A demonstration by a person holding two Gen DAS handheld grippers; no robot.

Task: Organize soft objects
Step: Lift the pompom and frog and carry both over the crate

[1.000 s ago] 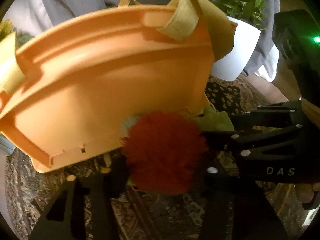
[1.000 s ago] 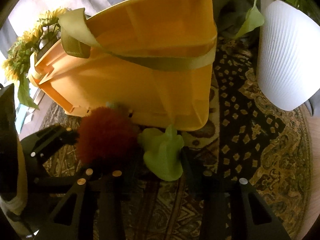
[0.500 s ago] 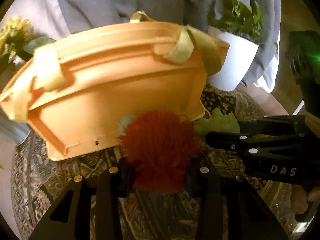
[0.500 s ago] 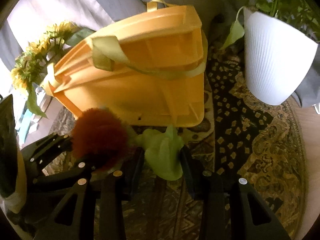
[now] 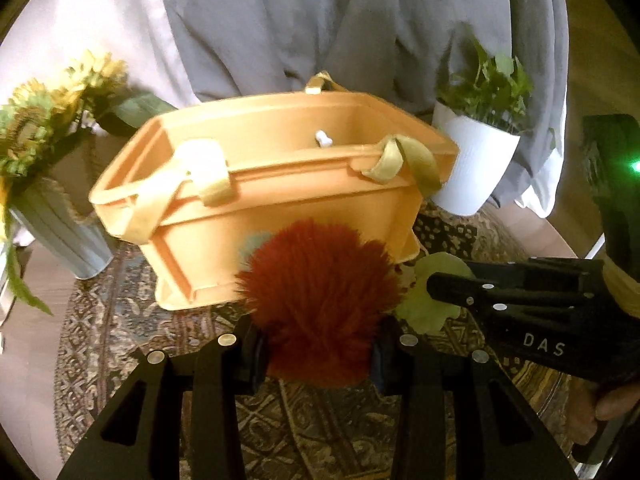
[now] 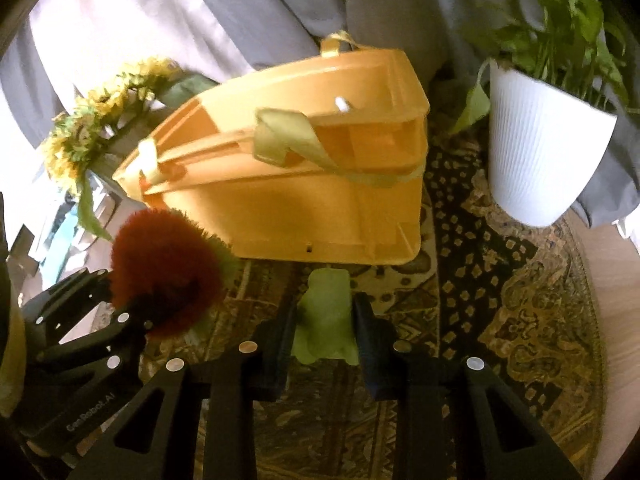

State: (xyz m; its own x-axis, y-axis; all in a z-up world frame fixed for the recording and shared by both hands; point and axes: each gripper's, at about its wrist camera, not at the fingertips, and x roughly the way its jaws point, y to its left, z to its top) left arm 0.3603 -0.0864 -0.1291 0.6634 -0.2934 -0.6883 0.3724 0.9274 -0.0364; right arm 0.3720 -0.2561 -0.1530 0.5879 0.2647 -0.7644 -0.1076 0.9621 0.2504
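Observation:
An orange plastic basket [image 5: 280, 208] with yellow fabric handles stands on a patterned round rug; it also shows in the right wrist view [image 6: 304, 208]. My left gripper [image 5: 316, 352] is shut on a fluffy red pom-pom toy [image 5: 320, 300], held in front of the basket's near wall. My right gripper [image 6: 324, 336] is shut on a soft light-green toy [image 6: 324, 320], just right of the pom-pom and below the basket's corner. The green toy shows in the left wrist view [image 5: 432, 300] and the pom-pom in the right wrist view [image 6: 164, 268].
A white ribbed pot with a green plant [image 6: 540, 160] stands right of the basket. A vase of sunflowers [image 5: 48, 184] stands to its left. Grey and white fabric [image 5: 320, 20] hangs behind. The patterned rug [image 6: 500, 320] covers the surface.
Both grippers have pulled back and risen with their toys. The basket now looks smaller and farther, and its open top has come into view.

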